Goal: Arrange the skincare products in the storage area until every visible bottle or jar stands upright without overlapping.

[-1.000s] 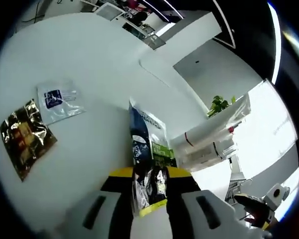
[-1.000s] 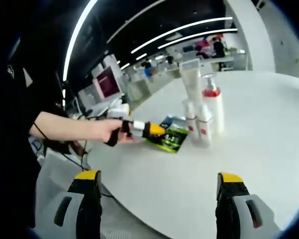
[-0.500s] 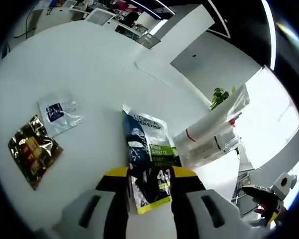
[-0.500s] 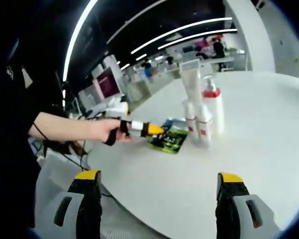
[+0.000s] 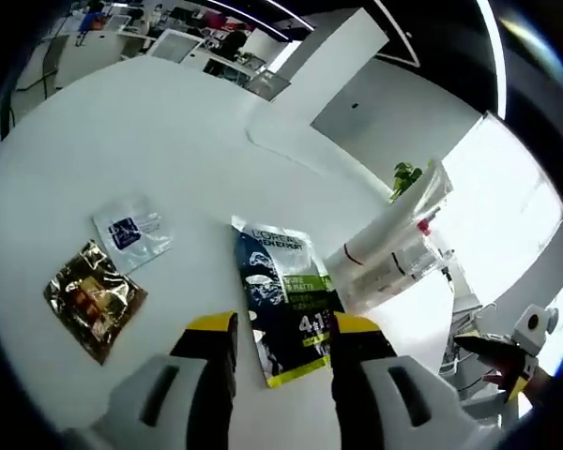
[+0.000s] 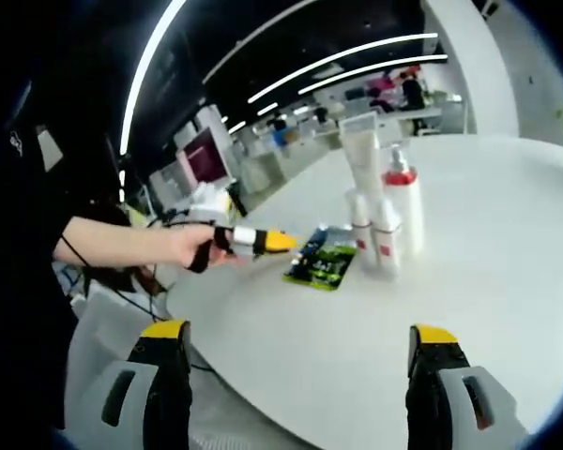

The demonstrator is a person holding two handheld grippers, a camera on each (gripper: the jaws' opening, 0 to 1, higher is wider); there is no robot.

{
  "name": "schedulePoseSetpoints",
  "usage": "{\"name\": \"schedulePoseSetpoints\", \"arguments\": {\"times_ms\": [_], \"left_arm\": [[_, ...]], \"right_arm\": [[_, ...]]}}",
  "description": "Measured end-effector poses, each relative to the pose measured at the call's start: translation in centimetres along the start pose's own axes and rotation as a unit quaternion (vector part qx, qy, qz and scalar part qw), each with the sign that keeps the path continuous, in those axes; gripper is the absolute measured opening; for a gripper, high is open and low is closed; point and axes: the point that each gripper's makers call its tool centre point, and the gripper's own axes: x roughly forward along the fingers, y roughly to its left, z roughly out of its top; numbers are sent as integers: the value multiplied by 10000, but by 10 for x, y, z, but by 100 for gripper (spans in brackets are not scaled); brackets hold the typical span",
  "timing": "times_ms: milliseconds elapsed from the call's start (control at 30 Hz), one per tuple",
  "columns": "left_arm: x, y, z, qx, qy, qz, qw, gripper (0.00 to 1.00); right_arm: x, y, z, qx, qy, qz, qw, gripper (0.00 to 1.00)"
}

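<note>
A blue and green sachet [image 5: 283, 286] lies flat on the white table [image 5: 169, 141], its near end between the spread jaws of my left gripper [image 5: 283, 324], which stands open. To the right of it a tall white tube [image 5: 394, 220], a pump bottle [image 5: 415, 246] with a red collar and two small bottles stand upright together. In the right gripper view the same sachet [image 6: 321, 265] lies just left of the tube [image 6: 361, 155], the pump bottle [image 6: 401, 202] and the small bottles [image 6: 373, 234]. My left gripper [image 6: 280, 242], held by a hand, points at it. My right gripper [image 6: 300, 333] hangs open, well short of them.
A gold foil sachet [image 5: 94, 298] and a white sachet with a blue label [image 5: 131, 232] lie flat to the left. A green plant [image 5: 405, 178] stands behind the bottles. The table's rounded edge [image 6: 216, 347] runs close under my right gripper. Desks and screens fill the background.
My left gripper has opened and let go of the blue and green sachet, which dropped from tilted-up to flat on the table. The gripper has backed off slightly. My right gripper stayed still.
</note>
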Motion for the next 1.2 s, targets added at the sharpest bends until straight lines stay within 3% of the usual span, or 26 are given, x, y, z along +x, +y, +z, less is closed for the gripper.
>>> {"name": "schedulePoseSetpoints", "arguments": {"times_ms": [167, 367, 567, 733, 967, 1133, 1200], "left_arm": [[-20, 16, -5, 211, -61, 213, 9995, 36], [-41, 34, 1, 439, -230, 523, 9974, 40], [-54, 59, 9, 1243, -70, 962, 9876, 43], [-58, 74, 19, 1571, 72, 1226, 9799, 44], [-53, 98, 25, 2195, 944, 1446, 9602, 47], [-48, 103, 21, 2228, 1374, 1377, 9553, 48], [-46, 104, 19, 2367, 1545, 1353, 9496, 48]], "right_arm": [[-1, -1, 2, 37, -62, -2, 10000, 99], [0, 0, 1, 30, -45, 22, 10000, 99], [0, 1, 1, 27, -15, 31, 10000, 99], [0, 0, 0, 43, 13, 31, 10000, 99], [1, 0, -2, 59, 45, 25, 10000, 99], [1, -1, -2, 62, 61, 22, 10000, 99], [2, -1, -3, 68, 68, 21, 10000, 99]]}}
